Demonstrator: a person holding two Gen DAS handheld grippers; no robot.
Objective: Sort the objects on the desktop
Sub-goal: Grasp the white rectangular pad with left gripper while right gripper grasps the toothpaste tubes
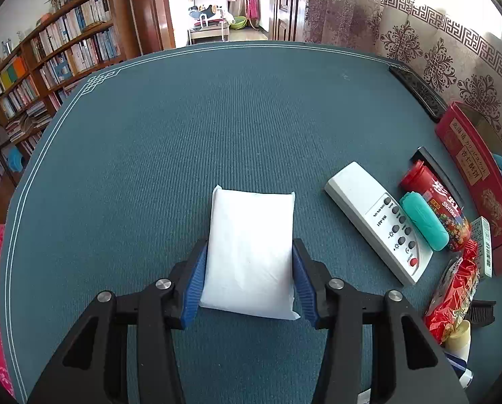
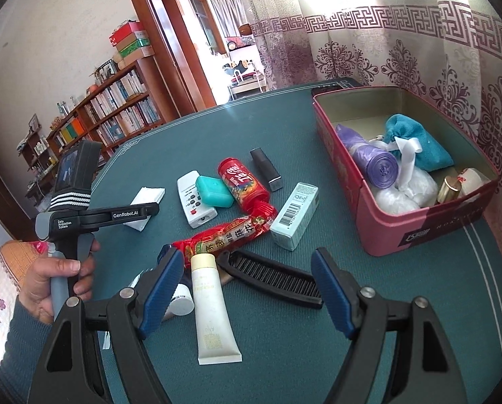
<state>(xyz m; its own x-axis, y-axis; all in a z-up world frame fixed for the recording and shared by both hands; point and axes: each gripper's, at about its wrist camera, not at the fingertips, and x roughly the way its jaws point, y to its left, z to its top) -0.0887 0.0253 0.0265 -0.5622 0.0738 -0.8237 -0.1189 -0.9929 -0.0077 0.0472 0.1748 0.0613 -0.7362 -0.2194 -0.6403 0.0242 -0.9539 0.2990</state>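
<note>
A white tissue packet (image 1: 251, 215) lies flat on the teal table mat (image 1: 217, 118). My left gripper (image 1: 249, 247) straddles its near half, and both blue pads (image 1: 197, 272) touch its long sides. In the right wrist view a hand holds that left gripper (image 2: 150, 210) over the same packet (image 2: 148, 195). My right gripper (image 2: 247, 256) stands open above a cream tube (image 2: 210, 303) and a black comb (image 2: 278, 279), with nothing gripped. A red tin box (image 2: 385, 215) at the right holds a purple bag roll (image 2: 375, 161), a teal cloth and white bags.
Loose on the mat lie a white remote (image 2: 195, 202), a teal case (image 2: 214, 190), a red Skittles can (image 2: 242, 181), a red snack bag (image 2: 230, 235), a pale green carton (image 2: 294, 215), a black case (image 2: 266, 168) and a white jar (image 2: 182, 299). Bookshelves stand beyond the table's left edge.
</note>
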